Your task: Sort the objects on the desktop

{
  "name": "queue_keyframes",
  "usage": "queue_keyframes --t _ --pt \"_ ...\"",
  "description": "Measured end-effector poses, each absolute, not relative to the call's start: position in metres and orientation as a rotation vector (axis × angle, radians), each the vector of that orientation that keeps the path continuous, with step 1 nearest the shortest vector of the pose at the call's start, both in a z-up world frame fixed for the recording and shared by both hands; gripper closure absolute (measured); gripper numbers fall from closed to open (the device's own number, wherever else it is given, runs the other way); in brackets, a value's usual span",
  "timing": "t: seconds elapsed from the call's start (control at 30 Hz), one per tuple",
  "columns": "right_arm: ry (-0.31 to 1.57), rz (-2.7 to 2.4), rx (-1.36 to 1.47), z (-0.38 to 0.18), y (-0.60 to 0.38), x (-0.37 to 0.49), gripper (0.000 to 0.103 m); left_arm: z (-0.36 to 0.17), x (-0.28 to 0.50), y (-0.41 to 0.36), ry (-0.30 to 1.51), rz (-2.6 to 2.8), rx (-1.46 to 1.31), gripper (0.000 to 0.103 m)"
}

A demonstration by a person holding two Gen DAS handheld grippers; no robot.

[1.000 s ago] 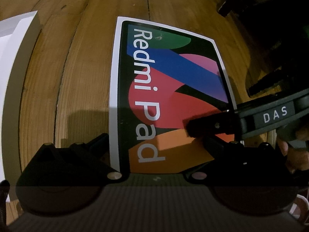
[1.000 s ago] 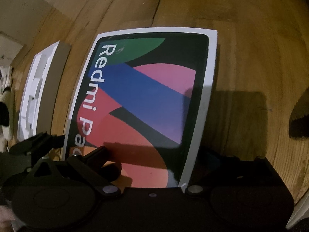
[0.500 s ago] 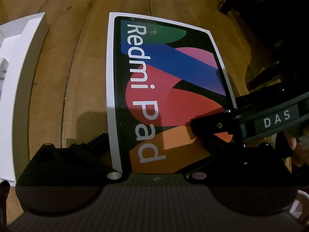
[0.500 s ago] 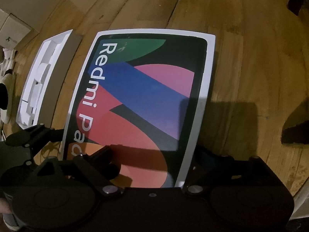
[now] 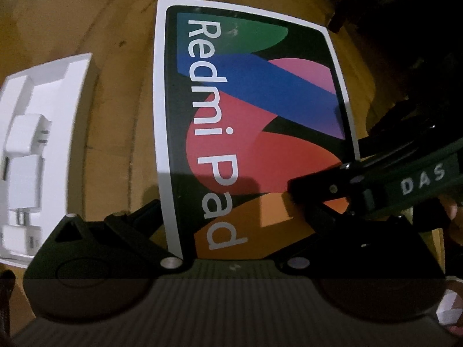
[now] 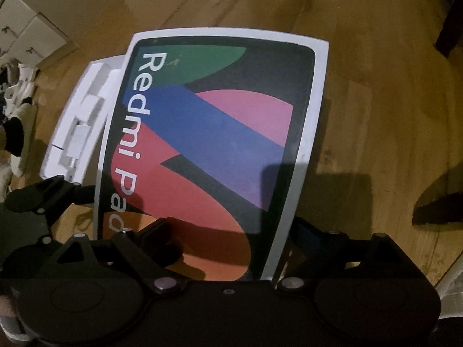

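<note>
The Redmi Pad box lid (image 5: 254, 121), white-rimmed with a colourful print, is held above the wooden table. My left gripper (image 5: 231, 217) is shut on its near left edge. My right gripper (image 6: 228, 240) is shut on its near right edge and also shows in the left wrist view (image 5: 332, 190), marked DAS. The open white box base (image 5: 43, 156), with white chargers in its moulded tray, lies to the left of the lid; it also shows in the right wrist view (image 6: 78, 127), partly hidden under the lid's left edge.
The wooden table (image 6: 376, 86) spreads around the lid. White drawers (image 6: 29, 37) stand at the far left in the right wrist view. Dark furniture legs (image 5: 376, 0) stand at the upper right in the left wrist view.
Both grippers have lifted the lid and carried it left toward the white box base, which now lies closer and shows more of its inside.
</note>
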State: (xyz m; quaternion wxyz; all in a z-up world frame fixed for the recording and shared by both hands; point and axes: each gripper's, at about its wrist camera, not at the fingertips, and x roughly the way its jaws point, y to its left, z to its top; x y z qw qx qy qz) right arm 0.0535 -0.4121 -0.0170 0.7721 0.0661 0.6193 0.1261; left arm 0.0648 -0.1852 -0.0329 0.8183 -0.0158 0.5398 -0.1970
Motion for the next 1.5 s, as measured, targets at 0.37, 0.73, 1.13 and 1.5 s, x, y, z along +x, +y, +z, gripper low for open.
queue_keyframes --t 0.37,0.73,1.13,1.5 --pt "1.265 0.348 0.229 0.010 -0.404 0.055 0.011 -0.007 0.068 -0.153 1.102 -0.396 -0.087 0.000" --pt "1.213 0.392 0.197 0.035 -0.384 0.059 0.011 -0.007 0.079 -0.141 1.116 -0.393 -0.156 0.000" --pt "1.289 0.339 -0.046 0.072 -0.322 0.064 0.011 0.016 0.060 -0.109 1.116 -0.372 -0.161 0.000" --pt "1.176 0.418 -0.088 0.109 -0.248 0.069 0.011 0.027 0.050 -0.037 1.087 -0.312 -0.285 0.000"
